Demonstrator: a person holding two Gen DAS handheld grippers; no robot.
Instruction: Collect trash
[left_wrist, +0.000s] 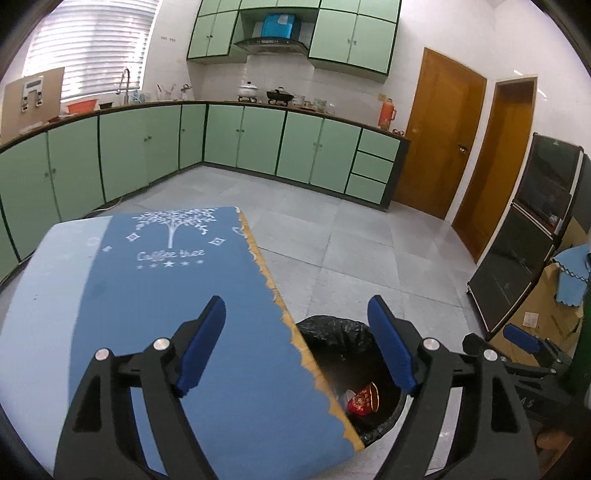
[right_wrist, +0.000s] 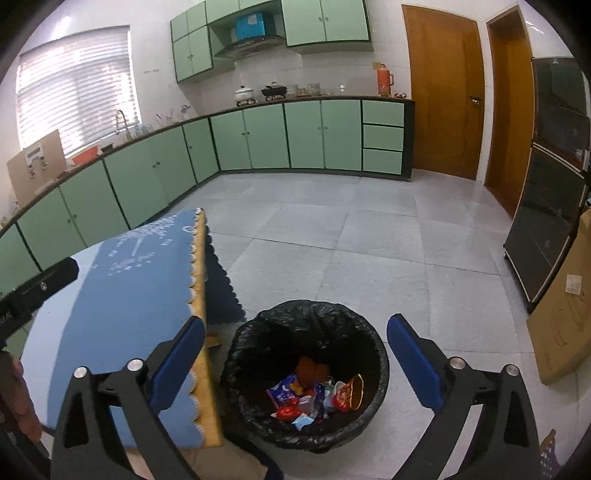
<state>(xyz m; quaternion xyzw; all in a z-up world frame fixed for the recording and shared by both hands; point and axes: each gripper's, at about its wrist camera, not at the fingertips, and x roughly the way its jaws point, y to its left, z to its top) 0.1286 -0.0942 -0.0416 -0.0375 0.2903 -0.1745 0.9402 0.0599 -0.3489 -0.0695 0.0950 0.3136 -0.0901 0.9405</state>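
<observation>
A round bin lined with a black bag (right_wrist: 258, 325) stands on the floor beside the table. Inside lie several wrappers (right_wrist: 314, 397), red, blue and white. My right gripper (right_wrist: 295, 365) hovers above the bin, open, with nothing between its blue pads. My left gripper (left_wrist: 297, 350) is also open and empty, held over the table's right edge, where the bin (left_wrist: 332, 332) and a red wrapper (left_wrist: 364, 400) show below. One blue pad of the right gripper (left_wrist: 522, 338) appears at the right of the left wrist view.
The table carries a blue cloth (left_wrist: 166, 295) with a scalloped yellow edge (right_wrist: 201, 295). Green base cabinets (right_wrist: 258, 136) line the far walls. Wooden doors (right_wrist: 443, 92), a black glass cabinet (right_wrist: 546, 206) and cardboard (right_wrist: 561, 325) stand to the right. A hand (right_wrist: 22, 406) shows at the left.
</observation>
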